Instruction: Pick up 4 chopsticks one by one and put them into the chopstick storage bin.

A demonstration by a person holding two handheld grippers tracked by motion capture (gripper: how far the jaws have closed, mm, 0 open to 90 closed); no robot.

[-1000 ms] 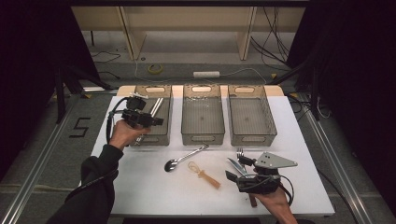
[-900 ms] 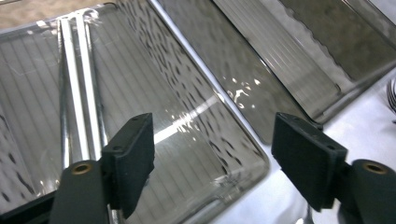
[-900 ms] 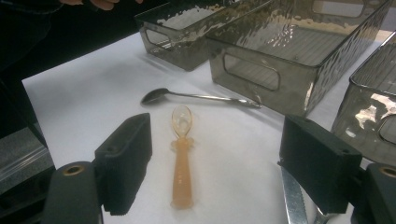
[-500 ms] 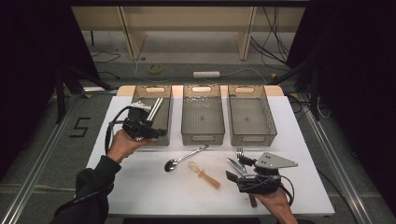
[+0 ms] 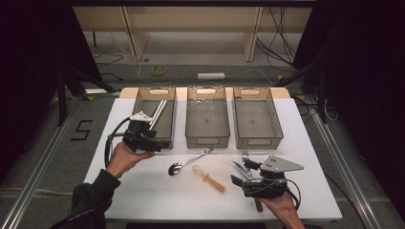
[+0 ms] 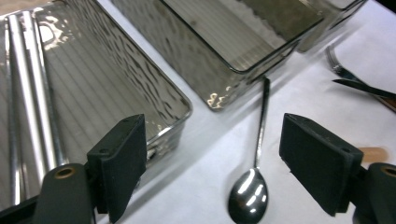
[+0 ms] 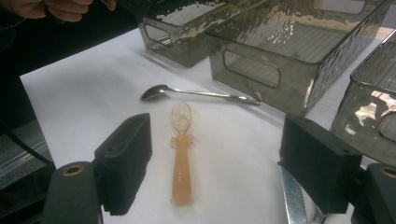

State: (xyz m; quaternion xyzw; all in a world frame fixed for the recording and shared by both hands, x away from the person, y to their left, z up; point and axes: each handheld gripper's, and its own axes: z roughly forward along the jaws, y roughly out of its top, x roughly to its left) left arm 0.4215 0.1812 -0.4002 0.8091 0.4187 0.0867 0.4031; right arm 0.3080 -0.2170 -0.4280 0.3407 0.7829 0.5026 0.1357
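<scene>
Steel spoon (image 6: 254, 172) bowl toward left gripper (image 6: 224, 172)

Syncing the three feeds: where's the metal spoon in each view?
High view: the metal spoon lies on the white table, just in front of the middle bin.
Left gripper view: low centre, between the open fingers, bowl nearest the camera.
Right gripper view: upper centre, bowl pointing left, beyond the orange spoon.
Shared landmark: the middle bin's near wall, which the handle tip almost meets.

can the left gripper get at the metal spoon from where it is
Probably yes: the left gripper is open, and the metal spoon lies bare on the white table between its jaws, clear of the bins.
</scene>
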